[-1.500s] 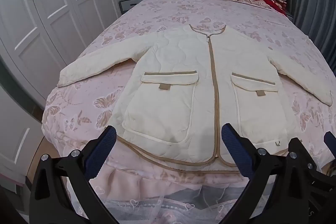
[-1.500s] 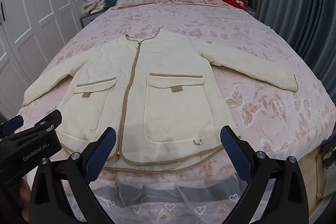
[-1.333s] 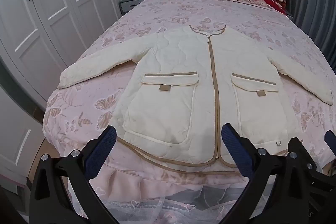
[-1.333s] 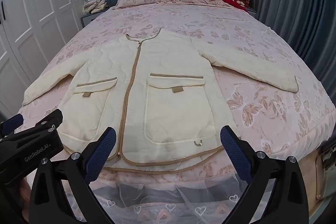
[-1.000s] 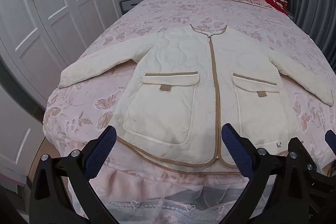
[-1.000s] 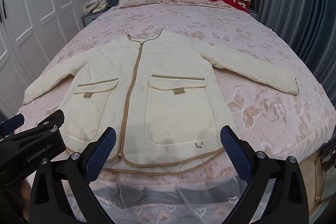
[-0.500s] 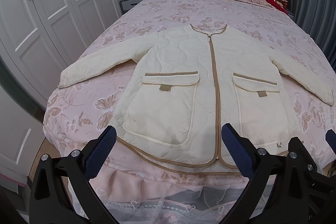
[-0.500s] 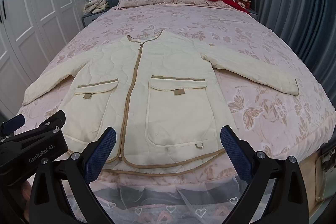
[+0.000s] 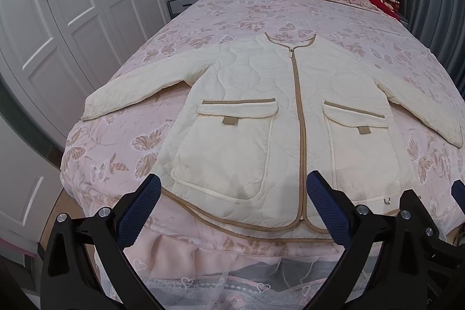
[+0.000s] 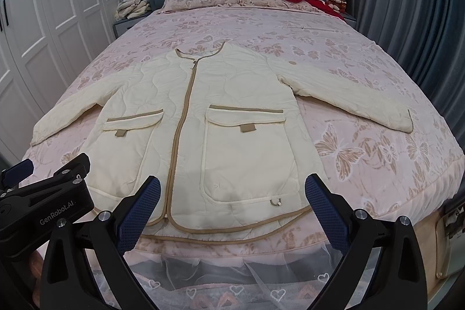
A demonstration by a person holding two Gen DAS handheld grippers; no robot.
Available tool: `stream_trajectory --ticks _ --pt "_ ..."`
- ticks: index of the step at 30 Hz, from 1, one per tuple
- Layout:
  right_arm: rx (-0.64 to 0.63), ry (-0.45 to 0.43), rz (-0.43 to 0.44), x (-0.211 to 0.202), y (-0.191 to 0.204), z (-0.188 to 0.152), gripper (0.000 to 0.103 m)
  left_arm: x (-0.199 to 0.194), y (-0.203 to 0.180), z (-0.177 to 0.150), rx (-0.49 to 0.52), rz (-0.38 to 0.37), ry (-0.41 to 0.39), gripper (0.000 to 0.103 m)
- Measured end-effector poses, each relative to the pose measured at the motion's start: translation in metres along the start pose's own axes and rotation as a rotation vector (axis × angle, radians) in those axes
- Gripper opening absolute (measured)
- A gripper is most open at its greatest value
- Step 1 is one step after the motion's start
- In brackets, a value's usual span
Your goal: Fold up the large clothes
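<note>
Left gripper (image 9: 231, 207) & right gripper (image 10: 229, 205) are side by side, both wide open, fingers pointing forward. Nothing held in either one.

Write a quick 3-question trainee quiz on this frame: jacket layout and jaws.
1. True or false: the cream jacket on the bed is zipped, front side up, with both sleeves spread outward.
2. Multiple choice: the left gripper and right gripper are: A) both open, holding nothing; B) both shut on the hem; C) left shut on a sleeve, right open.
3. Short answer: which part of the jacket lies nearest the jaws?

Key
1. True. The tan zipper runs from collar to hem, both flap pockets face up, and each sleeve reaches toward a side of the bed.
2. A. Both sets of jaws stand wide apart, short of the fabric.
3. The tan-trimmed hem, at the foot of the bed.
</note>
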State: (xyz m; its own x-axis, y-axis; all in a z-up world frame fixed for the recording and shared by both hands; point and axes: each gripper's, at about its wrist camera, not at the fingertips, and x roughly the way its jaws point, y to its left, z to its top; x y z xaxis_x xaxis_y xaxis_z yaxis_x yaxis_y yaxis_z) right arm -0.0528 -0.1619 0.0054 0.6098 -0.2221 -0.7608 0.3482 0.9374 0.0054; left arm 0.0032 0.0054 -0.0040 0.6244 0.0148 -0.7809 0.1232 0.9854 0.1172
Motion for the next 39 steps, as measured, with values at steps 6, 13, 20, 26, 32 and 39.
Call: stream_trajectory --ticks 6,13,20,26,32,39 --pt "0.0 0.0 0.001 0.0001 0.0 -0.0002 0.098 -0.0001 0.0001 0.0002 0.001 -0.001 0.0 0.098" --pt "0.001 -0.002 0.001 -0.0005 0.0003 0.0001 0.098 0.0033 -0.0004 -0.0033 -0.001 -0.001 0.002 0.098" --pt "0.0 -0.004 0.001 -0.0007 0.0006 0.0004 0.098 0.0031 -0.0001 -0.003 -0.002 -0.001 0.001 0.098" --pt "0.001 -0.003 0.001 -0.0009 0.0002 -0.0001 0.098 0.0022 0.0012 -0.0012 -0.007 0.001 0.0 0.098" --pt "0.001 -0.002 0.001 -0.0009 0.0001 0.0 0.098 0.002 0.0014 -0.0007 -0.005 0.001 0.001 0.097" --pt "-0.001 0.0 0.003 -0.0006 0.001 0.0014 0.098 0.0011 0.0014 -0.0004 -0.007 0.001 0.0 0.097"
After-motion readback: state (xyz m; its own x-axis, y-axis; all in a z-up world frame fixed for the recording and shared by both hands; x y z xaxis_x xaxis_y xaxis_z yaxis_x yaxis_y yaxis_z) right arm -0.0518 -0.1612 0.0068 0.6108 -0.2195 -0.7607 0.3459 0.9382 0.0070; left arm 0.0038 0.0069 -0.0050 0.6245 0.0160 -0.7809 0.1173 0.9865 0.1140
